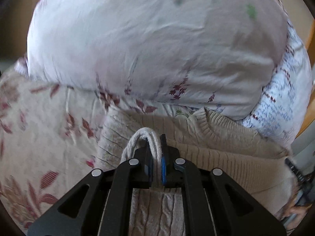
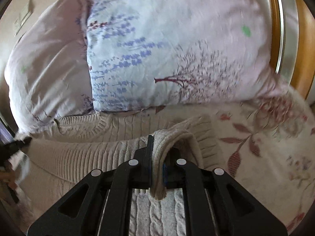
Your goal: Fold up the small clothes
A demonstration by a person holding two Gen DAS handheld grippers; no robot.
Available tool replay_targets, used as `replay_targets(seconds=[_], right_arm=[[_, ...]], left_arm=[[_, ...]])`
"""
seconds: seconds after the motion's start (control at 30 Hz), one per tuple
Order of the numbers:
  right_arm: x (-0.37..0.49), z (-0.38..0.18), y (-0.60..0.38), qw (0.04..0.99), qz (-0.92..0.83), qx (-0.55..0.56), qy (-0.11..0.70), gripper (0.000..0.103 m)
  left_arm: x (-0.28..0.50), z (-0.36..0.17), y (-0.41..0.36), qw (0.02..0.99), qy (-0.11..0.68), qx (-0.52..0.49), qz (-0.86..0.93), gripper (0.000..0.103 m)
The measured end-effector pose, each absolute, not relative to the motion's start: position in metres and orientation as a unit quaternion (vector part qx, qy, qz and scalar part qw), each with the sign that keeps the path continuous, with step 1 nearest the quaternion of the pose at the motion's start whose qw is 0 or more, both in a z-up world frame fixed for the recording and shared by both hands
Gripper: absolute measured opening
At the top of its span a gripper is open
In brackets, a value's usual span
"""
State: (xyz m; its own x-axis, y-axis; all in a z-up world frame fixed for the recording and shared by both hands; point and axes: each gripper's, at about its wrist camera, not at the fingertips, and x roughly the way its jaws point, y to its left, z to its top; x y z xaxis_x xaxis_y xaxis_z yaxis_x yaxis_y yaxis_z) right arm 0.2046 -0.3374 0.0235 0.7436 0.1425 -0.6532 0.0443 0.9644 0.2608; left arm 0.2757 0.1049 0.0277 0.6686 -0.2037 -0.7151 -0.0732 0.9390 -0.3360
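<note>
Cream knit sweater [image 1: 226, 157] pinched in both jaws, left gripper [image 1: 156, 157] and right gripper [image 2: 157, 157], near pillows [image 2: 157, 59].

Left gripper [image 1: 156, 157]: matte black plastic linkage arms w/ triangular cut-outs, four round silver pivot pins, blue pads on inner finger faces. Right gripper [image 2: 156, 157]: same build, black arms, four silver pins, blue pad edge showing between black fingers. Blurred strip of skin-toned hand [image 2: 6, 177] at left edge of right wrist view, detail unclear.
</note>
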Motion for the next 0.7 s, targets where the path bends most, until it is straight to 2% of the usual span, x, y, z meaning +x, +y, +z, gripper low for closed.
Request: replay_targets(seconds=[0.13,0.2,0.23,0.27,0.33,0.53,0.63,0.7], right_arm=[[0.22,0.018,-0.358,0.897,0.06,0.232,0.37,0.008],[0.231,0.015,-0.37,0.877,0.074,0.295,0.372,0.01],[0.236,0.011,-0.377,0.858,0.078,0.34,0.377,0.022],[0.24,0.007,-0.383,0.841,0.085,0.377,0.38,0.048],[0.239,0.006,-0.388,0.829,0.09,0.419,0.359,0.072],[0.223,0.022,-0.388,0.851,0.095,0.402,0.324,0.072],[0.205,0.03,-0.393,0.866,0.084,0.383,0.311,0.071],[0.199,0.032,-0.397,0.876,0.07,0.357,0.318,0.06]], left_arm=[[0.281,0.023,0.118,0.88,0.408,-0.234,-0.062,0.008],[0.286,0.017,0.129,0.86,0.407,-0.298,-0.08,0.017],[0.288,0.015,0.132,0.851,0.405,-0.323,-0.087,0.028],[0.289,0.012,0.137,0.841,0.4,-0.353,-0.095,0.036],[0.289,0.01,0.145,0.827,0.388,-0.394,-0.106,0.045],[0.275,0.023,0.152,0.837,0.364,-0.391,-0.115,0.063],[0.266,0.026,0.157,0.841,0.364,-0.384,-0.112,0.063],[0.258,0.032,0.16,0.852,0.373,-0.35,-0.108,0.061]])
